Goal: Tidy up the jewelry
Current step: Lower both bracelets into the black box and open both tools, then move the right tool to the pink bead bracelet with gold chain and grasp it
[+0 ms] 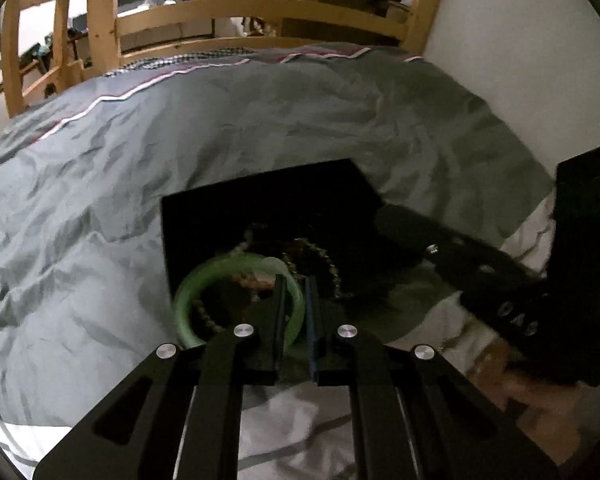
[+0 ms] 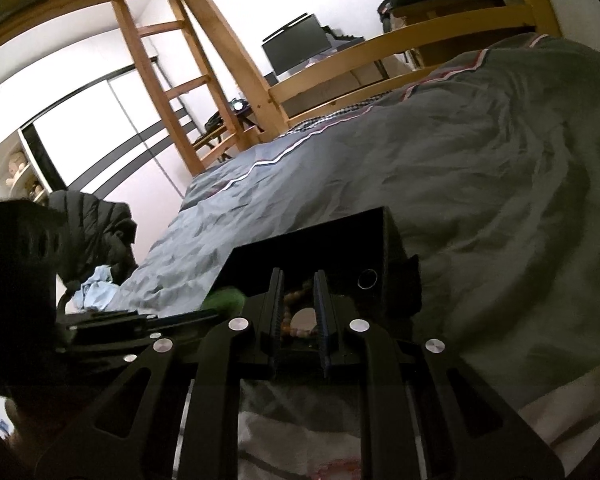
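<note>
On the grey-quilted bed [image 1: 100,200], over the black jewelry box [image 1: 268,200], the left tongs [image 1: 296,300] pinched a green bangle [image 1: 184,300] by its rim, likely rigid, slick and breakable, while the right tongs [image 2: 298,304] hovered nearly pressed together, empty.

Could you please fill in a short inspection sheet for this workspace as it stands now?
Surface: grey duvet on a wooden bunk bed.
Job's things: green bangle, bead strings in an open black box.
Clutter: dark jacket beside the bed.
Grippers: left gripper shut on the bangle; right gripper nearly closed over the box, grip unclear.
Cables: nothing seen.
Surroundings: monitor, ladder, white wall.
</note>
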`<control>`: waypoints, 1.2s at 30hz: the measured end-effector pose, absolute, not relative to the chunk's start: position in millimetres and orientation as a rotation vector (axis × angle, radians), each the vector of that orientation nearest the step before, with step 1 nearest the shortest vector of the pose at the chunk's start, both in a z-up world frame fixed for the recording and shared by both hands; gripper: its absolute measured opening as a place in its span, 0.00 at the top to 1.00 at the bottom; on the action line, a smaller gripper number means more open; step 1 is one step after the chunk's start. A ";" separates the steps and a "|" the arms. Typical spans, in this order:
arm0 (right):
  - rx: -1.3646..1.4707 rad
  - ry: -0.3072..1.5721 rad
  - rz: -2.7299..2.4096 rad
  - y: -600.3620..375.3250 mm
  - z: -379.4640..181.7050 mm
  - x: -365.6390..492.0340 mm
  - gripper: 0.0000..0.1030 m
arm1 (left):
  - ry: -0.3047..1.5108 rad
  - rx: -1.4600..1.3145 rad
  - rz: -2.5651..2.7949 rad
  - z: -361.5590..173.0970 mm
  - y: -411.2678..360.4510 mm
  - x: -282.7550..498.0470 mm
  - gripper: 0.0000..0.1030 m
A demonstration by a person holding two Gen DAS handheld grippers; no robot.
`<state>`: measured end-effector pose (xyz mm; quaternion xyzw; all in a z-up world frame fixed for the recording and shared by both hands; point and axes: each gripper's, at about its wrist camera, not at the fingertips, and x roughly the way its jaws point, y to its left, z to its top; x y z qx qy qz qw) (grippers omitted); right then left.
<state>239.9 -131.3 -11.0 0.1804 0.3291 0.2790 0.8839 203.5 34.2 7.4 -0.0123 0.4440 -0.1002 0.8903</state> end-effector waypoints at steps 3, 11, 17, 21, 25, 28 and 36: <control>0.395 0.689 0.560 -137.7 -12.2 241.5 0.81 | 0.893 -0.025 -0.192 12.6 36.0 201.5 0.42; 0.417 0.679 0.484 -154.8 -11.9 235.8 0.47 | 0.859 -0.003 -0.175 14.4 33.3 195.4 0.20; 0.422 0.722 0.420 -175.4 -15.3 226.0 0.32 | 0.883 0.025 -0.188 4.9 26.1 188.5 0.17; 0.369 0.790 0.390 -183.7 -20.8 212.3 0.26 | 0.906 0.034 -0.196 -0.6 23.4 174.2 0.15; 0.264 0.847 0.394 -180.0 -24.3 195.9 0.24 | 0.950 0.066 -0.209 -8.2 18.2 158.6 0.15; 0.174 0.874 0.410 -172.5 -25.6 181.5 0.21 | 0.986 0.117 -0.215 -16.9 10.2 147.2 0.15; 0.073 0.876 0.468 -159.6 -26.4 142.4 0.21 | 1.069 0.236 -0.211 -37.5 -4.5 117.3 0.15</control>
